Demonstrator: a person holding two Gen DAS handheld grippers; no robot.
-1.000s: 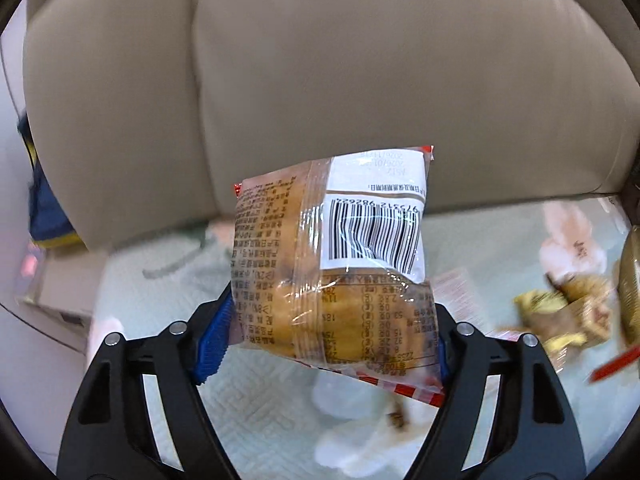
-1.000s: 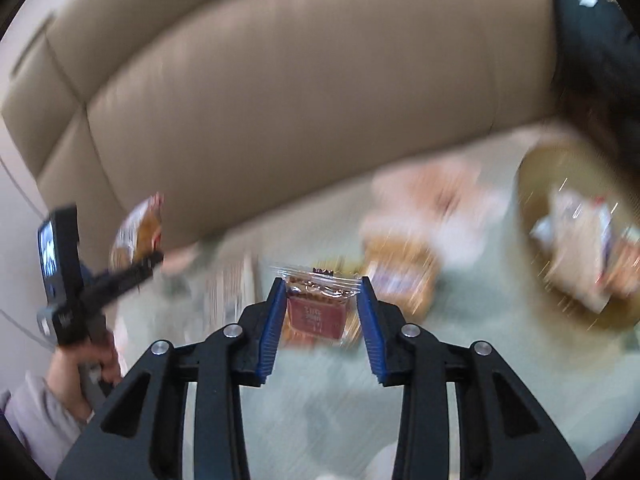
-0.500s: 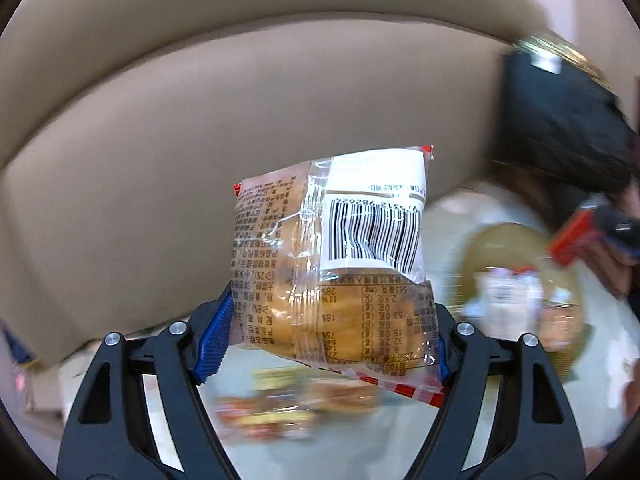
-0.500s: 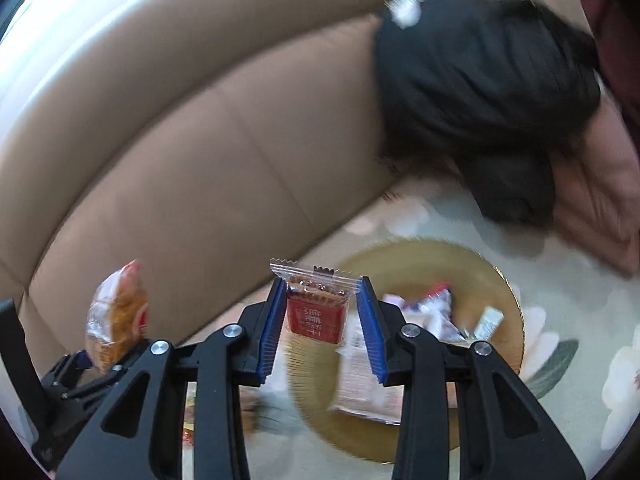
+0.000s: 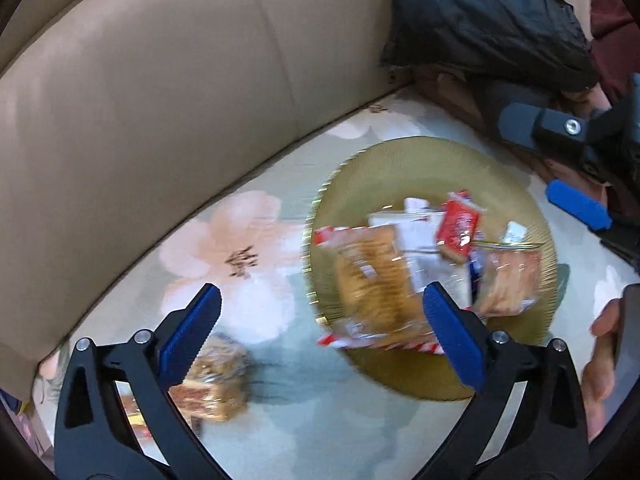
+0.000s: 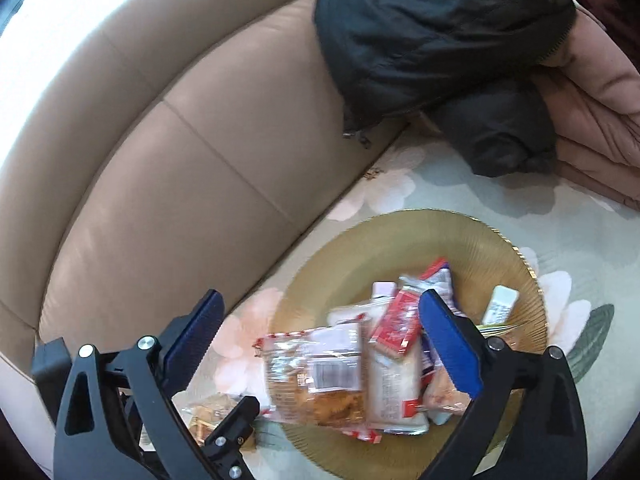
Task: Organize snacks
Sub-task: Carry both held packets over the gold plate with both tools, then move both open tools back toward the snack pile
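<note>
1. Left tool (image 5: 320,320): both blue pads stand wide apart and hold nothing. Right tool (image 6: 320,320): likewise spread wide and empty
2. Location of the task items: a large clear bread packet (image 6: 316,376) and a small red packet (image 6: 394,326) lie on the gold plate (image 6: 400,236), among several other wrapped snacks. The motion blur leaves it unclear whether they have fully settled
3. The plate rests on the floral cover (image 5: 248,240) of the sofa seat, close to the beige backrest (image 5: 160,100), with a dark jacket (image 6: 432,28) piled behind it
4. Relative position: the heap of packets lies just ahead of both tools, below and between the open pads, with no contact visible
5. One wrapped snack (image 5: 212,380) lies off the plate, on the cover just beside the left tool's left pad
6. Step in hand, by judgement: release onto the plate. Lift each tool straight up with the pads spread, so no wrapper snags and drags off the rim
7. Next pick is probably the stray snack; approach it from above, pads astride its short sides, and close gently on the crinkly wrapper
</note>
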